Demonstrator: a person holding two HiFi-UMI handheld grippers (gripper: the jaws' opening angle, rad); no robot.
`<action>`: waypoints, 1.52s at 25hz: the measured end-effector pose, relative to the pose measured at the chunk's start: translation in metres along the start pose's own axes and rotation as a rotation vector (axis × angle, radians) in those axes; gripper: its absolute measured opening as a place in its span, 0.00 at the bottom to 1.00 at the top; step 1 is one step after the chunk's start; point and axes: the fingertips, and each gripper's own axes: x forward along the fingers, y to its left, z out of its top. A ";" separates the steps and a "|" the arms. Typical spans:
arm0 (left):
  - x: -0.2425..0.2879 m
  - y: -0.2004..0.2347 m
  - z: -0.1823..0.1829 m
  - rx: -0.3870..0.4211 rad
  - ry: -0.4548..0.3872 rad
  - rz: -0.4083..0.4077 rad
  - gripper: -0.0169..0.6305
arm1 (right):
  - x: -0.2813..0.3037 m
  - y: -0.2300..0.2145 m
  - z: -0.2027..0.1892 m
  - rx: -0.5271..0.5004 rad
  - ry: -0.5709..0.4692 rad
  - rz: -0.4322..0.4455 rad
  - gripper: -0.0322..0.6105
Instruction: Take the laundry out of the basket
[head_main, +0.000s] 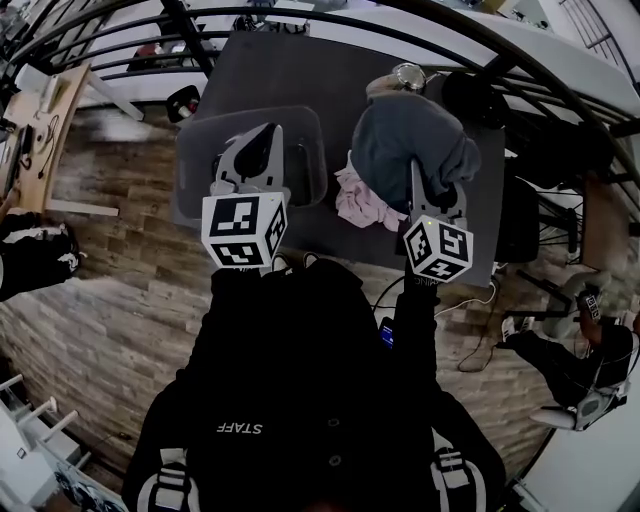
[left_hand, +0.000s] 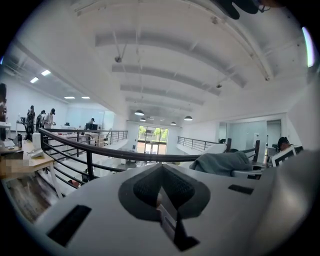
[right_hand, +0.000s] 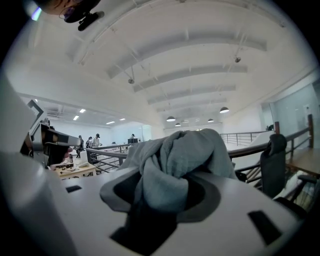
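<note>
A grey plastic basket (head_main: 190, 150) stands on the left part of a dark table (head_main: 290, 70). My left gripper (head_main: 262, 135) hovers over it with its jaws together and nothing between them; the left gripper view (left_hand: 161, 172) shows the same. My right gripper (head_main: 414, 178) is shut on a blue-grey garment (head_main: 410, 135) that bunches over the table's right part. In the right gripper view the cloth (right_hand: 175, 155) fills the jaws (right_hand: 165, 195). A pink garment (head_main: 358, 200) lies on the table just left of the right gripper. The left gripper view catches the grey garment (left_hand: 222, 162) at right.
A black railing (head_main: 300, 12) curves behind the table. A dark chair (head_main: 520, 215) stands at the table's right end, with cables (head_main: 470, 300) on the wooden floor below it. A person sits at lower right (head_main: 580, 360). A wooden desk (head_main: 40, 130) is at far left.
</note>
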 end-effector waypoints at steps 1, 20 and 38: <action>0.001 -0.002 -0.002 0.002 0.006 -0.001 0.03 | 0.000 -0.003 -0.007 0.003 0.011 -0.005 0.38; 0.021 -0.029 -0.020 0.028 0.055 -0.035 0.03 | 0.023 -0.030 -0.096 0.022 0.180 -0.030 0.39; 0.014 -0.012 -0.034 0.032 0.091 0.011 0.03 | 0.058 -0.045 -0.239 0.097 0.481 -0.050 0.47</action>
